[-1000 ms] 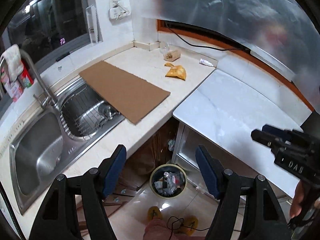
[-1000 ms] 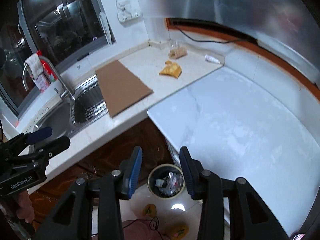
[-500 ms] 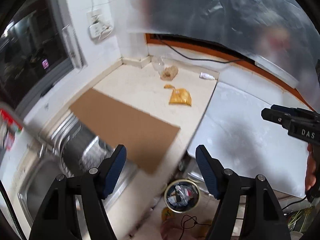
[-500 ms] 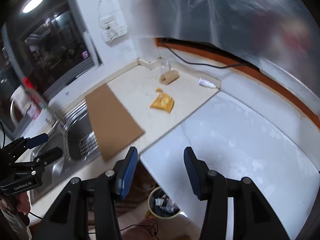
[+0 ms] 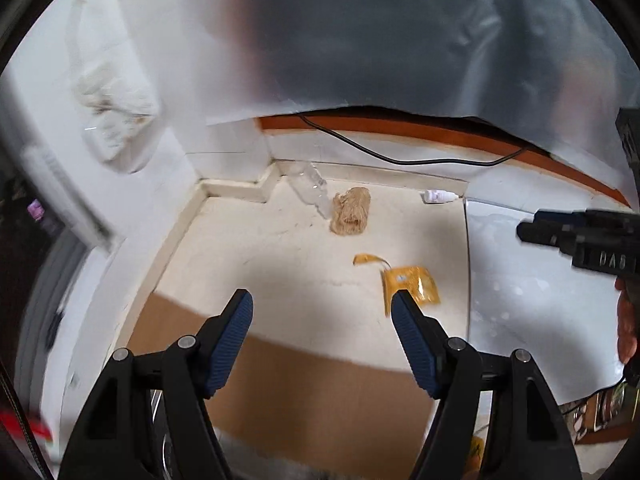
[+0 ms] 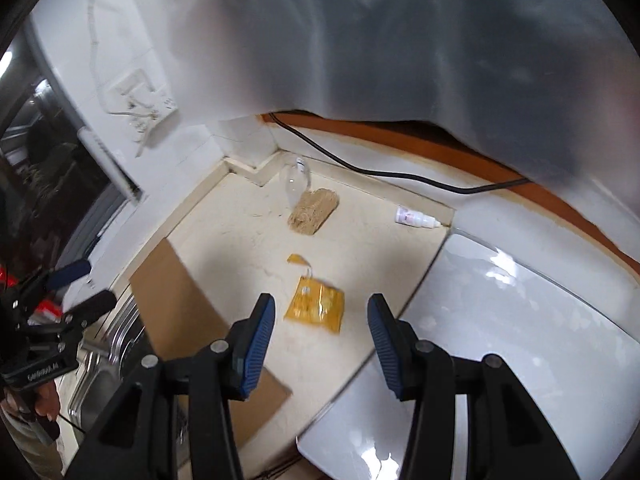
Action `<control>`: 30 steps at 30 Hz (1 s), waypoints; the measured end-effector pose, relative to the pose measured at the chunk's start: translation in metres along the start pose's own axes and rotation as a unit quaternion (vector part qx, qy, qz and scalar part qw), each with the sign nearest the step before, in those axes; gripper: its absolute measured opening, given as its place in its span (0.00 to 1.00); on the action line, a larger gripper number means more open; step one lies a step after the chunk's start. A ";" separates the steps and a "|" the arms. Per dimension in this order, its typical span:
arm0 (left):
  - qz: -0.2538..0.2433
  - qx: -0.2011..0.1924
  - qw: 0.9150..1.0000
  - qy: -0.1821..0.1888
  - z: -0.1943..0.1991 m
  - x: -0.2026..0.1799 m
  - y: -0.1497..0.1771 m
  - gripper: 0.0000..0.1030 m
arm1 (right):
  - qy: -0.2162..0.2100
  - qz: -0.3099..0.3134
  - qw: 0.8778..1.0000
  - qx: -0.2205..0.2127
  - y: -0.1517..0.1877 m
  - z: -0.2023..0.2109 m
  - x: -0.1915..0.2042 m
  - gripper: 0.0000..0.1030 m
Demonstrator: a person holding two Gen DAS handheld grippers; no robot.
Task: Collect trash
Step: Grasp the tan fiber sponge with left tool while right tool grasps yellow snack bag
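Yellow packet [image 6: 315, 309] on counter [image 6: 224, 236], beyond and between parted right tongs [image 6: 320, 320].

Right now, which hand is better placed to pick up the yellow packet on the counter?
Right. The yellow packet lies centred just ahead of the open right tongs; from the left tongs it sits off beside one finger.

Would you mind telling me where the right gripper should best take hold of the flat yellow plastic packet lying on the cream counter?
I would take the flat yellow plastic packet from above, across its two long side edges near the middle. It lies flat on the cream counter with no raised part, so the fingers probably have to pinch it into a fold. The right gripper is open and empty, and the packet shows between its fingers.
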State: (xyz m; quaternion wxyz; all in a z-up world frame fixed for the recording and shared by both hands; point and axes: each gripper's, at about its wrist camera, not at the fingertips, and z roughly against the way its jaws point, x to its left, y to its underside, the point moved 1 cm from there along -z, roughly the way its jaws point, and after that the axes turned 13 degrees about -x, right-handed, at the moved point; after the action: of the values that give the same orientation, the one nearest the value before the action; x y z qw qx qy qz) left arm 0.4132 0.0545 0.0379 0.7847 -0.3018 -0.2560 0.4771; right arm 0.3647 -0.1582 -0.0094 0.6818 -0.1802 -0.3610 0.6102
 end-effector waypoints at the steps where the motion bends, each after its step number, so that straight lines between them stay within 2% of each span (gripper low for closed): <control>1: -0.003 0.002 1.000 0.010 -0.016 0.004 -0.002 0.68 | -0.001 -0.007 1.000 0.009 0.001 -0.016 0.000 0.47; 5: -0.004 0.010 0.999 0.044 -0.078 0.015 -0.006 0.68 | 0.007 -0.025 0.999 0.048 0.015 -0.078 0.001 0.47; 11: -0.020 0.013 0.996 0.091 -0.129 0.012 0.003 0.68 | 0.018 -0.045 0.994 0.101 0.045 -0.150 0.002 0.47; 16: -0.031 0.023 0.993 0.109 -0.150 0.013 0.015 0.68 | 0.029 -0.052 0.989 0.135 0.068 -0.182 0.002 0.47; 20: -0.020 0.024 0.993 0.118 -0.163 0.023 0.014 0.68 | 0.042 -0.018 0.990 0.134 0.077 -0.187 0.011 0.46; 21: -0.015 0.022 0.992 0.120 -0.165 0.024 0.013 0.68 | 0.041 -0.008 0.990 0.137 0.079 -0.187 0.015 0.36; 22: -0.012 0.021 0.992 0.120 -0.163 0.025 0.012 0.68 | 0.039 -0.002 0.990 0.138 0.080 -0.188 0.016 0.17; 25: 0.001 0.017 0.992 0.128 -0.171 0.027 0.007 0.68 | 0.031 0.013 0.990 0.137 0.083 -0.185 0.020 0.09; 30: 0.012 0.012 0.992 0.125 -0.192 0.018 -0.001 0.68 | 0.037 -0.003 0.994 0.102 0.070 -0.164 0.006 0.07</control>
State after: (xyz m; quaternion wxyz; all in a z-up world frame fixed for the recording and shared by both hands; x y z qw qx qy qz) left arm 0.5538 0.0261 -0.0909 0.8082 -0.3526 -0.1464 0.4484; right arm 0.4318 -0.1073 -0.1664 0.7111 -0.1312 -0.2725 0.6348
